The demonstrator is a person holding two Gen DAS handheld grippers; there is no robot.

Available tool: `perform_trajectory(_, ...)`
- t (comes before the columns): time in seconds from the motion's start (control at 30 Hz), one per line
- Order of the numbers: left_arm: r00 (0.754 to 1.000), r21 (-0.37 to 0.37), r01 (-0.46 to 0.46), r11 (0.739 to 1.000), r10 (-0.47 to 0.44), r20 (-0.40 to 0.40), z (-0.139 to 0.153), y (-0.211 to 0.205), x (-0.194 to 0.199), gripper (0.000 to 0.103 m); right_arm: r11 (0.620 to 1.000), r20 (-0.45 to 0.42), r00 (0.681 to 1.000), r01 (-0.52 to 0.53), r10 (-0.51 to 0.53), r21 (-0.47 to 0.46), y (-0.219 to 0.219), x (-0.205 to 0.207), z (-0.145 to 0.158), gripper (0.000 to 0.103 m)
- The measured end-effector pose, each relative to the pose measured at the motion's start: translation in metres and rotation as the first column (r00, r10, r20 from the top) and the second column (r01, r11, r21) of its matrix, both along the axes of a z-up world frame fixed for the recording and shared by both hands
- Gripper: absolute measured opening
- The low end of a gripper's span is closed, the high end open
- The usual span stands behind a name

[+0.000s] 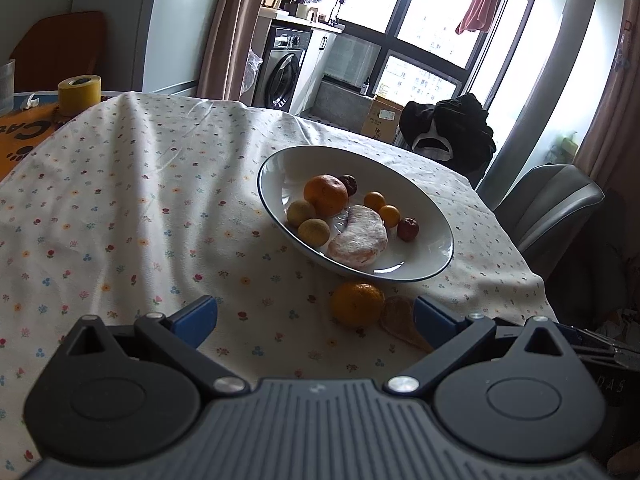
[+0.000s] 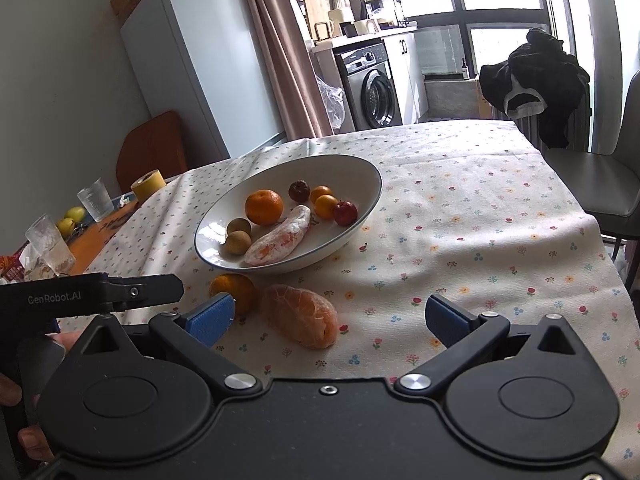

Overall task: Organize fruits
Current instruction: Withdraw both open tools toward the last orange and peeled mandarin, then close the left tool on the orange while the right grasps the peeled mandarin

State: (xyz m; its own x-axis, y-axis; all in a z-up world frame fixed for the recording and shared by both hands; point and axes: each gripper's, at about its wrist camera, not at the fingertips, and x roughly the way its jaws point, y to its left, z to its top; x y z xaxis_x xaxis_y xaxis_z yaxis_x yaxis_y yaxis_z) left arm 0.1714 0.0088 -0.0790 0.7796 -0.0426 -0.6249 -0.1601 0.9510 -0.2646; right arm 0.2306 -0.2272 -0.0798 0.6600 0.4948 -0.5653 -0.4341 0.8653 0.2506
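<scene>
A white bowl (image 1: 424, 268) (image 2: 360, 176) with a dark rim holds several fruits: a mandarin (image 1: 325, 195) (image 2: 263, 207), a peeled citrus half (image 1: 358, 242) (image 2: 280, 240), small yellow, orange and dark red ones. On the flowered cloth in front of the bowl lie a whole mandarin (image 1: 356, 304) (image 2: 236, 288) and a peeled citrus piece (image 1: 400, 320) (image 2: 302, 316). My left gripper (image 1: 316, 316) is open, with the whole mandarin between its fingers and the peeled piece by the right one. My right gripper (image 2: 330, 320) is open, the peeled piece between its fingers, touching neither.
The left gripper's body (image 2: 92, 292) shows at the left of the right wrist view, with a hand (image 2: 24, 420) below it. A yellow tape roll (image 1: 79, 90), glasses (image 2: 95, 199) and yellow fruit (image 2: 72, 220) stand beyond the cloth. A grey chair (image 1: 556, 208) stands at the table's right edge.
</scene>
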Motion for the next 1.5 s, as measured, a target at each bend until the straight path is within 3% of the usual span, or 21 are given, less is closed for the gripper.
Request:
perform_trajectory(0.1, 1.000, 0.034, -0.002, 0.999, 0.002, -0.012, -0.003, -0.005, 0.005, 0.102, 1.000, -0.004, 1.000, -0.011, 0.011, -0.022, 0.001, 0.002, -0.003, 0.092)
perform_trajectory(0.3, 1.000, 0.019, 0.021, 1.000, -0.021, -0.005, -0.009, -0.010, 0.012, 0.099, 0.999, -0.040, 0.999, -0.028, 0.027, -0.026, 0.000, 0.008, -0.010, 0.073)
perform_trajectory(0.57, 0.998, 0.009, 0.053, 0.999, -0.052, -0.031, -0.018, -0.018, 0.027, 0.074, 0.999, -0.072, 0.996, -0.045, 0.043, -0.022, 0.004, 0.017, -0.016, 0.051)
perform_trajectory(0.8, 0.997, 0.015, 0.070, 0.997, -0.070, -0.041, -0.023, -0.023, 0.038, 0.060, 0.998, -0.089, 0.995, -0.054, 0.053, -0.011, 0.008, 0.024, -0.019, 0.038)
perform_trajectory(1.0, 0.994, 0.001, 0.094, 0.996, -0.094, -0.047, -0.026, -0.027, 0.045, 0.038, 0.998, -0.098, 0.993, -0.069, 0.067, -0.009, 0.013, 0.026, -0.020, 0.037)
perform_trajectory(1.5, 0.998, 0.019, 0.060, 0.998, -0.059, -0.033, -0.018, -0.009, 0.021, 0.037, 0.994, -0.103, 0.989, -0.107, 0.104, -0.030, 0.031, 0.017, -0.021, 0.041)
